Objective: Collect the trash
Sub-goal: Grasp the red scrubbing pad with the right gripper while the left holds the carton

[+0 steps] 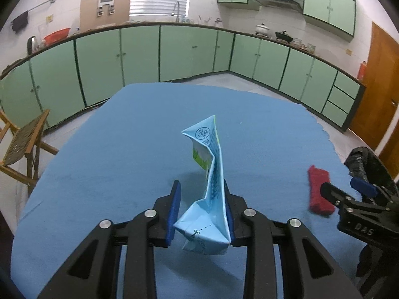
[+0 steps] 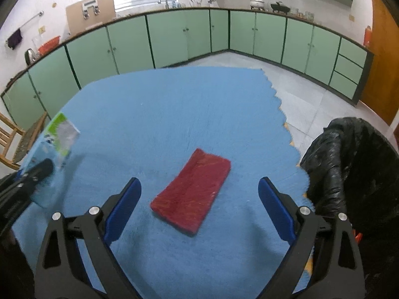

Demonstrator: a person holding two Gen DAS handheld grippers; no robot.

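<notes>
we held the carton (image 1: 208,189) clamped in our left gripper (image 1: 202,209) above the cloth (image 1: 124,137); our right gripper (image 2: 199,209) gaped over the red pad (image 2: 192,190). next, we judged: carry the carton to the far-right bag (image 2: 349,162).

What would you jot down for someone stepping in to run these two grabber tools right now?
Left gripper: fingers shut on the crumpled light-blue carton, held above the blue cloth.
Right gripper: open, empty, hanging over the red sponge-like pad, which lies flat on the cloth.
Black trash bag sits at the table's right edge.
Done: carton picked up.
Left: carry the carton to the bag and drop it in, then probably grab the red pad and bag it too.
</notes>
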